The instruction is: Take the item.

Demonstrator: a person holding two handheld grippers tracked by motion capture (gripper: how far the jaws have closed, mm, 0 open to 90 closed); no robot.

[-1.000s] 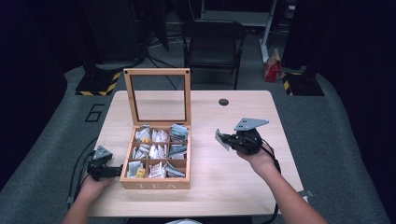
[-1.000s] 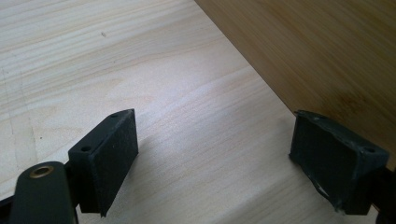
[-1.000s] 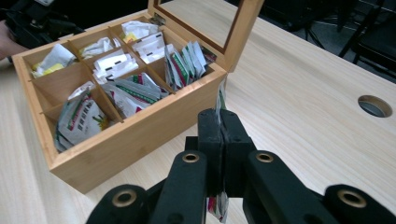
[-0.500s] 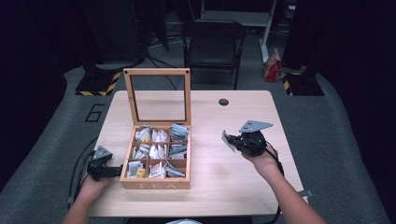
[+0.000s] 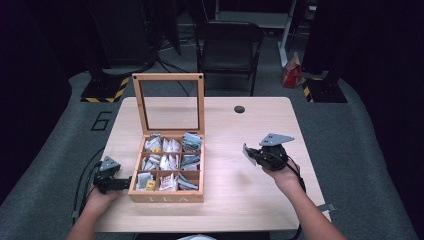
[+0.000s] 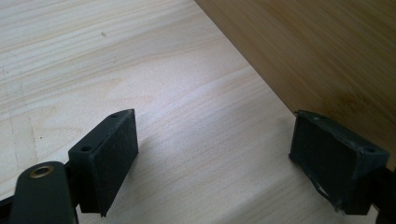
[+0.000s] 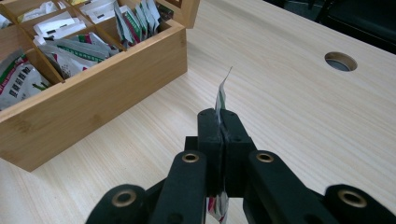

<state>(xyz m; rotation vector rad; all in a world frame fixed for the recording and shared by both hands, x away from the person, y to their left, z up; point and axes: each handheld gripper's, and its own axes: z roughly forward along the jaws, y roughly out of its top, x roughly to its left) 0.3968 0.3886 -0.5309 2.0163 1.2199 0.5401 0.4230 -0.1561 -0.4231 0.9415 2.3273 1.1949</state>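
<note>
1. Right gripper [image 7: 219, 116]: jaws pressed together on a tea sachet [image 7: 221, 95], seen edge-on in the right gripper view; it is held above bare table right of the box.
2. Tea sachet, also in the high view [image 5: 248, 154]: a thin flat packet, white with green and red print. The pads grip it across its middle, with one corner rising above the jaws and the rest hanging below. Judged very light, limp and easily creased; the foil or paper face is probably slick, so a pinch well inside the edge holds better than one at a corner.
3. Left gripper [image 6: 219, 154]: jaws wide apart, nothing between them, low over the table beside the box's near left corner.
4. Tea box [image 5: 167, 192]: wooden, lid [image 5: 168, 77] standing upright at its far edge, six compartments stocked with sachets.
5. Table [image 5: 235, 200]: pale wood, with a round cable hole [image 5: 239, 109] far right.
</note>
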